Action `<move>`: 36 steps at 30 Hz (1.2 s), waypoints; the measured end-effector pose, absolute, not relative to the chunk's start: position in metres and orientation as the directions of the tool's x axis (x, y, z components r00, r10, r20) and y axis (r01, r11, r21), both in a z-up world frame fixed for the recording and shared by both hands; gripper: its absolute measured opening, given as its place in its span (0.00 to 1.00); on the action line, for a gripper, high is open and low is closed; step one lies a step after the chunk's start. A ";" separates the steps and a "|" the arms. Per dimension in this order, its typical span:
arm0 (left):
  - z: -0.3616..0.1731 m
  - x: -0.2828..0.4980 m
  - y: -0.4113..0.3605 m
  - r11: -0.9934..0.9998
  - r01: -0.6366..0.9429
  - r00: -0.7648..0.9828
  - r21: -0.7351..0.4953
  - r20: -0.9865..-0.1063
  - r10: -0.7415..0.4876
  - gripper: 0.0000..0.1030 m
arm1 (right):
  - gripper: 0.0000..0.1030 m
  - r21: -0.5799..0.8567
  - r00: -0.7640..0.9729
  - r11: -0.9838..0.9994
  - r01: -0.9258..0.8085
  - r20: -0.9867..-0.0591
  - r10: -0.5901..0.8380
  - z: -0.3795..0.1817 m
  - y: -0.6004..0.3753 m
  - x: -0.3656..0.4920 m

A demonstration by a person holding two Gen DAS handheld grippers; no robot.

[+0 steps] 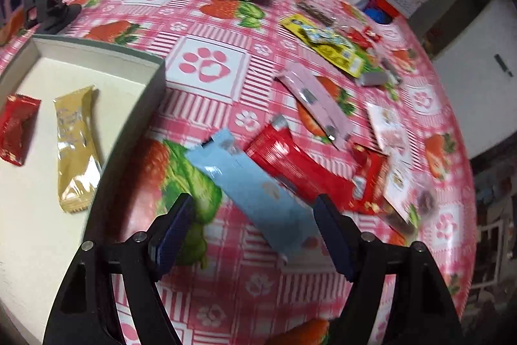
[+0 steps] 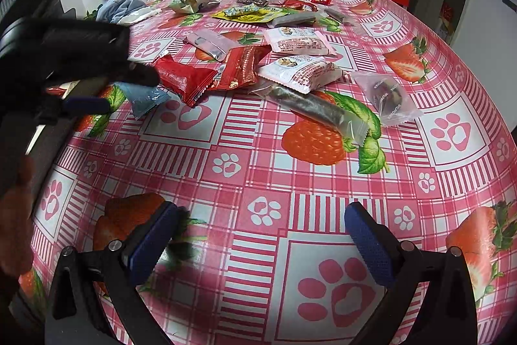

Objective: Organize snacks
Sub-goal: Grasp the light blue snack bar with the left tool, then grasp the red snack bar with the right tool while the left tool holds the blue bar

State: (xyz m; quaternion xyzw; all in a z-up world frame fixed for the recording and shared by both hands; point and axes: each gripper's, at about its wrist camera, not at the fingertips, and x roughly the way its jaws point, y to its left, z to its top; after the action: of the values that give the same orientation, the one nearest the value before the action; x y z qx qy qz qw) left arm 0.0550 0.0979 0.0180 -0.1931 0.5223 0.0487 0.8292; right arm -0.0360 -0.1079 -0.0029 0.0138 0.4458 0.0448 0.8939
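Left claw (image 1: 252, 212) gapes, released, over the blue packet (image 1: 248, 186); right claw (image 2: 261, 225) spread, empty, at 6 o'clock on the counter (image 2: 258, 157).

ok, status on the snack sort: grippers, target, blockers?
Left gripper open over light blue packet, not closed on it. Right gripper open, empty, above bare tablecloth. Tray holds gold packet and red packet. Nothing blocking.

A long light-blue snack packet (image 1: 248, 186) lies flat and diagonal between the left gripper's spread jaws. Just beyond the jaws, a red packet (image 1: 290, 160) touches it. Left of the jaws, a gold packet (image 1: 76, 147) lies inside the white box (image 1: 142, 92).
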 end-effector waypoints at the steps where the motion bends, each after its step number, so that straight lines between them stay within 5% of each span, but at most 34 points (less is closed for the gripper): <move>1: 0.017 0.060 0.096 0.929 -0.295 0.434 -0.226 -0.897 -0.080 0.77 | 1.00 0.067 0.599 0.995 -0.068 -0.795 0.095 -0.003 -0.108 -0.036; 6: 0.011 0.070 0.069 0.972 -0.236 0.384 -0.013 -0.920 0.081 0.73 | 1.00 0.078 0.602 0.994 -0.071 -0.791 0.105 -0.003 -0.108 -0.037; 9: 0.014 0.064 0.067 0.980 -0.197 0.408 -0.024 -0.911 0.060 0.45 | 1.00 0.088 0.605 0.994 -0.071 -0.788 0.113 -0.003 -0.110 -0.039; 10: 0.015 0.063 0.068 0.981 -0.191 0.411 -0.027 -0.910 0.055 0.28 | 1.00 0.088 0.605 0.994 -0.072 -0.788 0.113 -0.003 -0.110 -0.039; 11: 0.016 0.061 0.071 0.982 -0.187 0.412 -0.036 -0.910 0.045 0.26 | 1.00 0.086 0.605 0.994 -0.072 -0.789 0.112 -0.003 -0.109 -0.039; 18: 0.017 0.022 0.087 0.989 -0.142 0.434 -0.047 -0.901 0.019 0.26 | 0.99 0.134 0.600 0.984 -0.114 -0.780 0.175 0.003 -0.113 -0.042; 20: 0.017 0.007 0.090 0.991 -0.133 0.440 -0.034 -0.897 0.029 0.25 | 0.84 0.143 0.621 0.978 -0.154 -0.756 0.208 0.018 -0.112 -0.046; 24: 0.016 -0.008 0.098 0.992 -0.122 0.459 -0.037 -0.888 0.023 0.25 | 0.77 0.050 0.663 0.967 -0.252 -0.718 0.210 0.053 -0.093 -0.034; 26: 0.016 -0.009 0.100 0.991 -0.122 0.464 -0.047 -0.886 0.015 0.25 | 0.52 0.078 0.624 0.945 -0.316 -0.733 0.269 0.061 -0.080 -0.011; 36: 0.016 -0.010 0.102 0.994 -0.088 0.472 -0.059 -0.882 -0.010 0.26 | 0.52 -0.011 0.493 0.882 -0.472 -0.833 0.253 0.040 -0.006 0.076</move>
State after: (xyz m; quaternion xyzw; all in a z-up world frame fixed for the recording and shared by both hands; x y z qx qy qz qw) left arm -0.0101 0.1024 0.0156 -0.0481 0.5133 0.0227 0.8566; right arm 0.0764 -0.0062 0.0400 -0.1197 0.4569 0.2118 0.8556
